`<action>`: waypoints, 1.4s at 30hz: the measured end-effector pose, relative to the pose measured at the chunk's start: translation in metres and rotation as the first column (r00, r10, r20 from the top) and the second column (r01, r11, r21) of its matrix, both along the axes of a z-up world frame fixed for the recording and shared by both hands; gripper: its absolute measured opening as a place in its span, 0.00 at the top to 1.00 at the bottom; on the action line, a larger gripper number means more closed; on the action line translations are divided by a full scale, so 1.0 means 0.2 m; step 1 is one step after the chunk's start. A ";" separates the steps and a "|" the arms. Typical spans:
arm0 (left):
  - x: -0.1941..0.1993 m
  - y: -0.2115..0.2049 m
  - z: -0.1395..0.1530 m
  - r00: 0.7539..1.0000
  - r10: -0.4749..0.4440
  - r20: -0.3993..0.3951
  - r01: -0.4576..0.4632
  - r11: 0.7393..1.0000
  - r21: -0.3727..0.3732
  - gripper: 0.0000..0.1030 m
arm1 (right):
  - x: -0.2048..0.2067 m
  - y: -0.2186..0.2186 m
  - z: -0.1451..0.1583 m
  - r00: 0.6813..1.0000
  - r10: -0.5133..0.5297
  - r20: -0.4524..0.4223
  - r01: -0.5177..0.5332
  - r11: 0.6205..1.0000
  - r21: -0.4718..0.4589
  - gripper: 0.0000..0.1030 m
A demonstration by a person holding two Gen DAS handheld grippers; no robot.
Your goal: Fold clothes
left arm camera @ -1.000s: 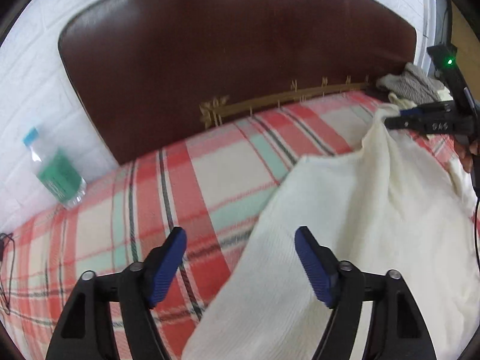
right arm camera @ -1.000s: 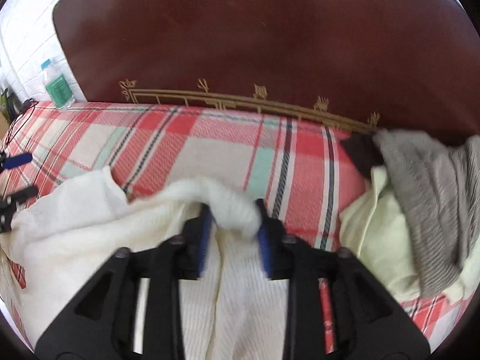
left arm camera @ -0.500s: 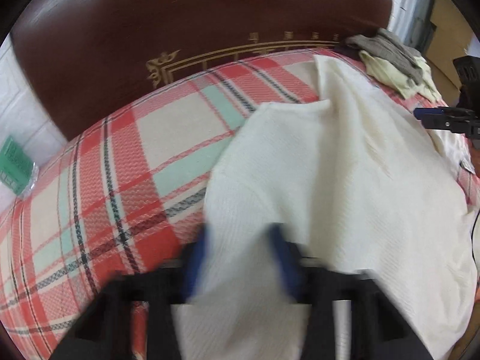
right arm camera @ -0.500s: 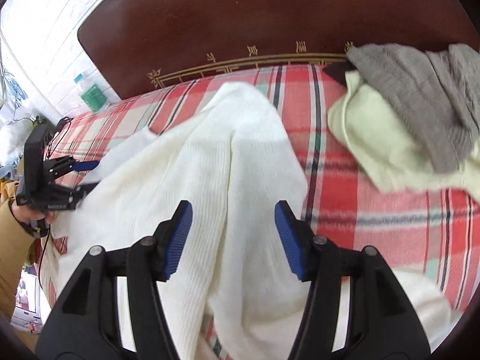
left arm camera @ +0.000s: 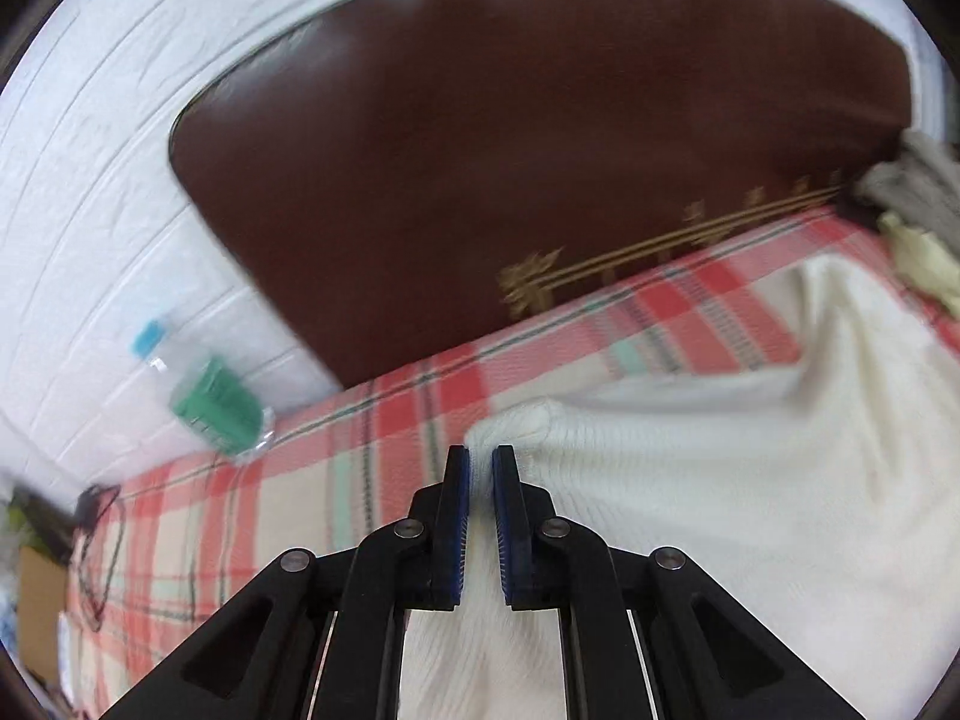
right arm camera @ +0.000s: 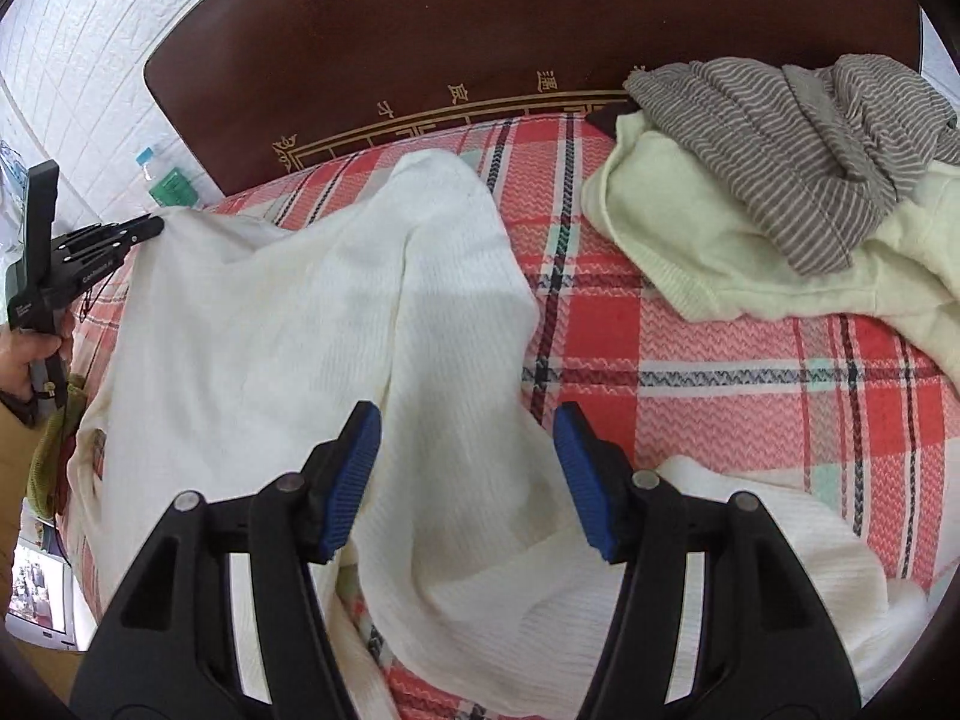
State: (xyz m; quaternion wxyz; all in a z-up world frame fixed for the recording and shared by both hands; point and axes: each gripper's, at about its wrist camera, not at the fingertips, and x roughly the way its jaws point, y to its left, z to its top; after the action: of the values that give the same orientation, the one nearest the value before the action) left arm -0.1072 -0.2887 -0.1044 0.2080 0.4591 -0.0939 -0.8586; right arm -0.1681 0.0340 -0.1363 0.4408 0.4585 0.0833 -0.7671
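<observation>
A white knit garment point(right arm camera: 312, 324) lies spread over the red plaid bedcover point(right arm camera: 750, 384). My left gripper point(left arm camera: 478, 455) is shut on a corner of this white garment point(left arm camera: 690, 480) and lifts it a little off the bed; in the right wrist view the same left gripper point(right arm camera: 153, 227) pinches the cloth at the far left. My right gripper point(right arm camera: 465, 456) hangs open above the garment's near part, nothing between its blue pads point(right arm camera: 354, 474).
A pale yellow garment point(right arm camera: 708, 240) with a grey striped one point(right arm camera: 798, 138) on top lies at the back right. A dark brown headboard point(right arm camera: 510, 18) stands behind the bed. A plastic bottle point(left arm camera: 207, 393) stands by the white wall at left. A hand point(right arm camera: 27, 354) holds the left gripper.
My left gripper closed on the white garment's corner and pulled it left. My right gripper let go of the cloth, opened and drew back over the garment.
</observation>
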 end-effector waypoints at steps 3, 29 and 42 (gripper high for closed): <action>0.01 -0.02 -0.12 0.998 -0.028 0.058 0.023 0.996 0.092 0.74 | -0.04 -0.03 0.00 1.000 0.003 -0.020 -0.002 1.000 0.010 0.40; 0.20 -0.04 -0.13 0.999 0.002 -0.034 0.008 0.954 0.298 0.25 | -0.33 -0.30 -0.03 0.981 -0.071 -0.183 0.101 0.982 0.157 0.95; 0.90 -0.01 -0.04 0.993 0.076 -0.089 -0.034 0.915 0.401 0.20 | 0.18 0.10 0.08 0.996 0.087 -0.036 -0.088 0.996 -0.031 0.39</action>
State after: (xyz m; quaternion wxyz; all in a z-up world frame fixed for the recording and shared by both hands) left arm 0.0719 -0.2904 -0.1117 0.1387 0.4495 0.1069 -0.8760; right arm -0.1326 0.0535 -0.1212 0.4799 0.4340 0.0985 -0.7561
